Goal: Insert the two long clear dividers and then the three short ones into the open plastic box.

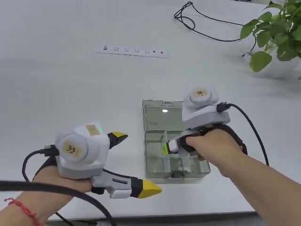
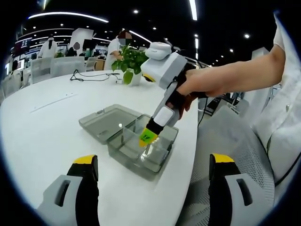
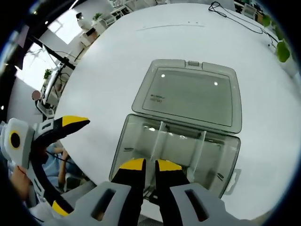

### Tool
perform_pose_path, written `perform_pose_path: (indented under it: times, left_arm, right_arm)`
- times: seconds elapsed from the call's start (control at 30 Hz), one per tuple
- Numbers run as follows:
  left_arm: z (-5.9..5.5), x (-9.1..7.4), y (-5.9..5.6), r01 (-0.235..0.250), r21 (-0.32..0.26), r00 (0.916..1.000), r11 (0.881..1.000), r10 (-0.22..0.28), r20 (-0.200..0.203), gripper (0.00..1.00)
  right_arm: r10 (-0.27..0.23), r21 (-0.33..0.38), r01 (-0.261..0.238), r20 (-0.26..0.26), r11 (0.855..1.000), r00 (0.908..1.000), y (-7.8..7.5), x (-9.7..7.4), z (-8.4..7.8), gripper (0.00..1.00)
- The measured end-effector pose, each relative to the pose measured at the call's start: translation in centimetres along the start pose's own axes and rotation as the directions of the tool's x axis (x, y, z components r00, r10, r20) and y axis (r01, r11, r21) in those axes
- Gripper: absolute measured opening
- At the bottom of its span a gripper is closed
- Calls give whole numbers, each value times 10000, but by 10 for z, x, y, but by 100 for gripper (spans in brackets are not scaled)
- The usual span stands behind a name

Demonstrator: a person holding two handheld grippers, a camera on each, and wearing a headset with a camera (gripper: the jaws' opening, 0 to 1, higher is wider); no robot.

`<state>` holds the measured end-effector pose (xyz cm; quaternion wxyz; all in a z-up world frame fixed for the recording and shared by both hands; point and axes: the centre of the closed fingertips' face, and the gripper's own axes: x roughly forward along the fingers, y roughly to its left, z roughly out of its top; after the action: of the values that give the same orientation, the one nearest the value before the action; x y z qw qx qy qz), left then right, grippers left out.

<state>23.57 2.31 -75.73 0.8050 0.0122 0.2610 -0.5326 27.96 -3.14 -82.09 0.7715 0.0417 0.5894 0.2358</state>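
White surface [image 1: 70,84], mostly bare. Power strip [image 1: 131,51] lies at the far side, with a plant [image 1: 277,33] and a loose black cable [image 1: 207,23] at the far right.

Box [image 1: 176,157] sits near the front edge, lid [image 1: 162,115] folded flat open behind it, away from the person.

Left gripper [image 1: 136,162]: over the surface just left of the box, near the front edge, not touching it. Jaws spread wide, nothing in them.

Right gripper [image 3: 150,167]: angled down into the box from the right, tips inside the tray at its left part. Jaws almost together, thin slit only. A clear divider [image 3: 157,136] stands in the tray and runs from the back wall straight into that slit, so it looks pinched at its near end.

Second divider [image 3: 200,146]: upright in the tray, parallel to the first, further right, apart from the jaws.

Cross pieces in the tray: too clear to tell.
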Motion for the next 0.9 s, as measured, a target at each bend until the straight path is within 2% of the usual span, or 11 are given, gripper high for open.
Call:
perform_pose_path:
  times: [0.2, 0.43, 0.5, 0.6, 0.77, 0.9]
  left_arm:
    - [0, -1, 1, -52, -7, 10000, 10000, 52, -39, 100]
    - [3, -3, 1, -197, -14, 9998, 9998, 197, -24, 100]
    - [4, -4, 2, -249, -17, 9997, 9997, 249, -34, 100]
    - [6, -5, 1, -328, 2, 9995, 9995, 328, -28, 100]
    - [10, -6, 0, -449, 19, 9990, 9990, 449, -12, 100]
    - [11, -7, -2, -544, 34, 9985, 9985, 544, -43, 100]
  right_arm:
    - [300, 87, -301, 106, 9995, 9995, 1, -1, 0, 10]
    - [1050, 600, -1078, 481, 9924, 9933, 2, -5, -1, 12]
    - [1354, 768, -1403, 658, 9871, 9886, 3, -9, 1, 13]
    - [1491, 608, -1543, 829, 9862, 9853, 1, -17, 1, 16]
    - [1932, 463, -1997, 1165, 9788, 9742, -3, -32, 4, 18]
    - [2313, -93, -2328, 1581, 9725, 9599, -5, -49, 10, 25]
